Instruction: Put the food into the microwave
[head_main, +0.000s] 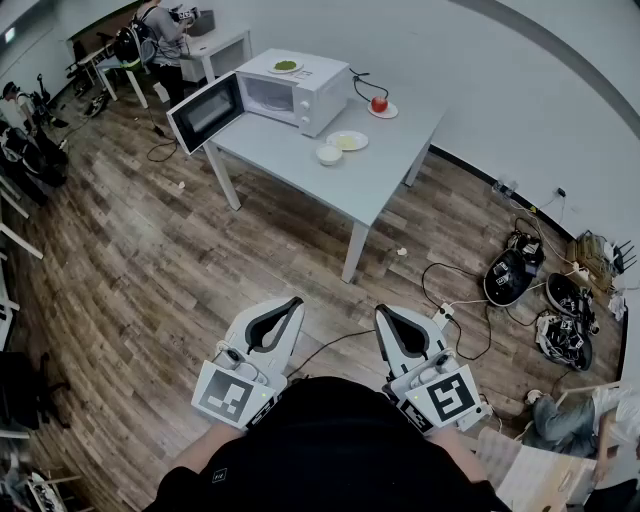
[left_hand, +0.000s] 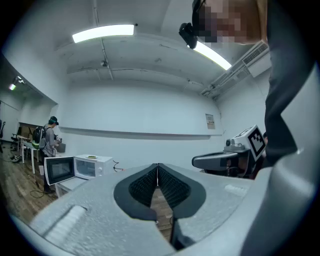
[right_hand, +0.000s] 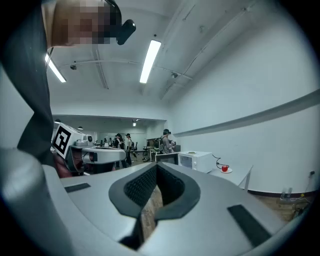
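Observation:
The white microwave (head_main: 290, 93) stands far off on the grey table (head_main: 390, 180), its door (head_main: 205, 113) swung open. A plate of green food (head_main: 285, 66) lies on its top. On the table sit a red apple on a saucer (head_main: 379, 104), a plate of pale food (head_main: 347, 141) and a small white bowl (head_main: 329, 153). My left gripper (head_main: 293, 302) and right gripper (head_main: 384, 312) are held level close to my body, both shut and empty, well short of the table. The left gripper (left_hand: 158, 165) faces the microwave (left_hand: 89, 166). The right gripper (right_hand: 156, 165) has the microwave (right_hand: 196, 160) and apple (right_hand: 224, 168) to its right.
Wooden floor lies between me and the table. Cables and dark devices (head_main: 515, 270) are strewn on the floor at the right by the wall. A person (head_main: 160, 30) stands at another white table (head_main: 222, 45) behind the microwave. Chairs and gear line the left edge (head_main: 30, 150).

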